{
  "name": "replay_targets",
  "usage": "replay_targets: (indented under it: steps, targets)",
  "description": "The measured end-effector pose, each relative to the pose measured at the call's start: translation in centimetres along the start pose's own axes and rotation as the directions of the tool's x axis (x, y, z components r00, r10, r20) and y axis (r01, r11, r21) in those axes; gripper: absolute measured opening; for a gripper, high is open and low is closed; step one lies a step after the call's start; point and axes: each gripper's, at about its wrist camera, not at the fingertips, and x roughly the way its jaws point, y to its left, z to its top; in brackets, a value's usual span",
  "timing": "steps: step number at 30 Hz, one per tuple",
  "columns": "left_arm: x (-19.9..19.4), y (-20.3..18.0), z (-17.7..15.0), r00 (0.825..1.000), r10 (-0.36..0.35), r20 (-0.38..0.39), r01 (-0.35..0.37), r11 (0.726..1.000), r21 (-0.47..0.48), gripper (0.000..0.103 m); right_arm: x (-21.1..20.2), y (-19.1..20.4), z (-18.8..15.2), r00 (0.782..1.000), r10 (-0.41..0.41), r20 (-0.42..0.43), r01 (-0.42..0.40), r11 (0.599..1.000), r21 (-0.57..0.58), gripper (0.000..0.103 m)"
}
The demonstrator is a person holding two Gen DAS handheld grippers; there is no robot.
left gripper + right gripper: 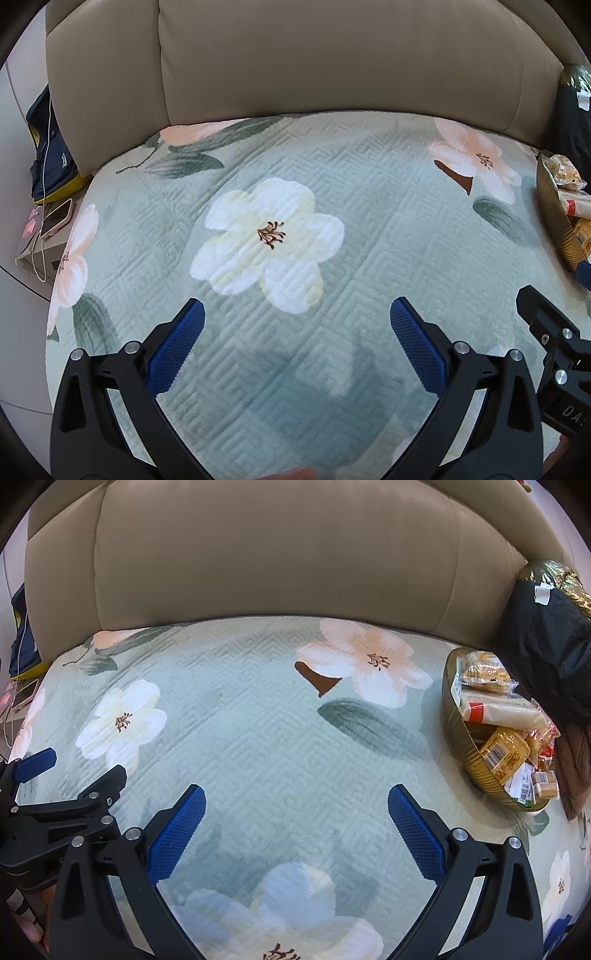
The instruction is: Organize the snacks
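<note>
Beige sofa with a floral green quilted cover; gold ribbed basket of packaged snacks sits far right of frame. Left hand-held gripper and right hand-held gripper both spread wide, holding nothing.

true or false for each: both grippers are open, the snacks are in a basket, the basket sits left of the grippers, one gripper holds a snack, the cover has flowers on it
1. Both grippers are open. True: the left gripper and right gripper both stand wide apart.
2. The snacks are in a basket. True.
3. The basket sits left of the grippers. False: it is at the right.
4. One gripper holds a snack. False: both are empty.
5. The cover has flowers on it. True.
</note>
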Motion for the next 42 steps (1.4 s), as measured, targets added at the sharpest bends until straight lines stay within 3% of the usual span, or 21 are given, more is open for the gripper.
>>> replay_targets:
  steps: [6, 24, 27, 42]
  targets:
    - [-0.2, -0.8, -0.3, 1.000, 0.029, 0.011, -0.029, 0.999, 0.035, 0.100, 0.3, 0.0, -0.1, 1.000, 0.005, -0.013, -0.005, 1.000, 0.000, 0.098]
    - [0.5, -1.3, -0.7, 0.999, 0.016, -0.028, -0.014, 0.999, 0.046, 0.100, 0.9, -0.7, -0.3, 0.999, 0.026, -0.034, -0.025, 0.999, 0.033, 0.098]
    - [0.8, -1.5, -0.8, 0.998, -0.016, -0.053, 0.018, 0.999, 0.047, 0.100, 0.9, -0.9, -0.3, 0.999, 0.028, -0.034, -0.027, 0.999, 0.037, 0.098]
    - [0.8, -2.5, -1.2, 0.999, -0.006, -0.054, 0.012, 0.995, 0.099, 0.100, 1.0, -0.6, -0.3, 0.999, 0.028, -0.025, -0.027, 0.999, 0.039, 0.098]
